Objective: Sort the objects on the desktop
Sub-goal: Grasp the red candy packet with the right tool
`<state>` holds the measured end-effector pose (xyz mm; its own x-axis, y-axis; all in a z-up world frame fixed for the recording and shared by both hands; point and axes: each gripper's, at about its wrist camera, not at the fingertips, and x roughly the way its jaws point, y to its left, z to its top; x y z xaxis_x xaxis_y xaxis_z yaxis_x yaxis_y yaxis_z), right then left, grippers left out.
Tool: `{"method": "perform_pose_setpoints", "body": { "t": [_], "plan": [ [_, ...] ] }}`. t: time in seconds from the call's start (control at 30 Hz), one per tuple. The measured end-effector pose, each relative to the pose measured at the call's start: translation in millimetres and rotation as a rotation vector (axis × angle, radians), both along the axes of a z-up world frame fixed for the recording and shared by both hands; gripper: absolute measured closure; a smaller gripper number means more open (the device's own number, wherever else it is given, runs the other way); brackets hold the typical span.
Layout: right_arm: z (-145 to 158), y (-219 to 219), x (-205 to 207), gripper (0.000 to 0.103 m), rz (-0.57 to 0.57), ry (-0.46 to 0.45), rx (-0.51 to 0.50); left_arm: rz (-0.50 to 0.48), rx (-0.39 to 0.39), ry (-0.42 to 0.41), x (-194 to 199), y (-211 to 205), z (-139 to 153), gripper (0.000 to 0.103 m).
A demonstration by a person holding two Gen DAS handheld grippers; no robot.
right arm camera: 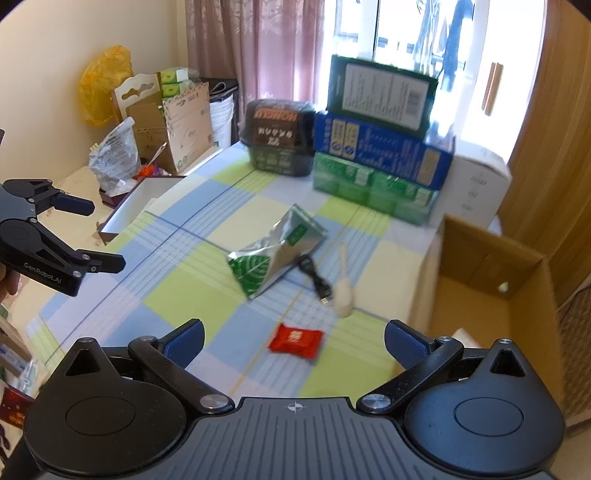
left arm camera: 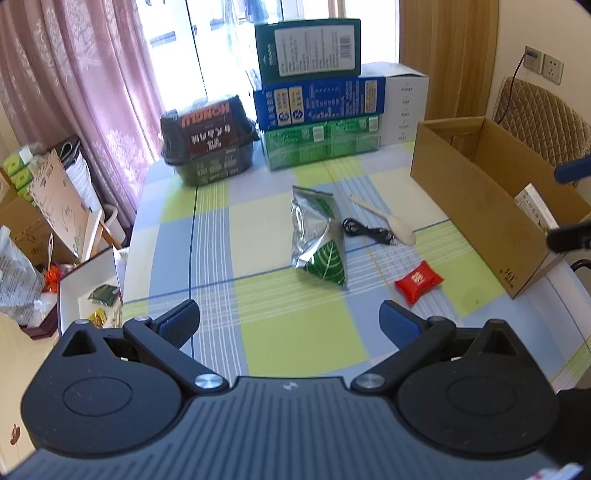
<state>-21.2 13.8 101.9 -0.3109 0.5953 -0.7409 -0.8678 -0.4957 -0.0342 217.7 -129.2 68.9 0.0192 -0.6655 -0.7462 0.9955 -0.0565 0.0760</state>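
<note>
Pretty clearly someone's home: pink lace curtains (left arm camera: 85, 85) over a bright window (right arm camera: 399, 33), a checked cloth on the bench (left arm camera: 258, 332), a quilted chair (left arm camera: 543, 122), wall sockets (left arm camera: 543, 64), plus bags and cardboard boxes (right arm camera: 177, 122) piled by the wall.
</note>
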Motion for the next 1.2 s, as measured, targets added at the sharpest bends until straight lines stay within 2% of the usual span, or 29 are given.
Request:
{"method": "perform_pose_setpoints", "body": {
  "t": [0.27, 0.57, 0.87, 1.13, 1.2],
  "plan": [
    [-50.1, 14.6, -18.4, 0.002, 0.0, -0.007, -0.082, -0.015, 0.043, 0.026, 13.3, -10.0, -26.8, 0.001],
    [-105.9, 50.5, -27.7, 0.003, -0.025, -0.035, -0.149, -0.032, 0.094, 0.054, 21.5, -45.6, -68.5, 0.001],
    [-152.9, 98.6, -33.6, 0.022, -0.095, -0.042, -0.222, -0.078, 0.133, 0.06, 21.6, -91.1, -103.9, 0.001],
    [-174.9, 122.6, -34.5, 0.029, -0.147, -0.059, -0.267, -0.129, 0.138, 0.059, 14.5, -121.4, -118.8, 0.001],
    [-178.4, 125.2, -33.5, 0.036, -0.161, -0.064, -0.274, -0.14, 0.141, 0.059, 12.4, -126.4, -121.7, 0.001]
  ]
}}
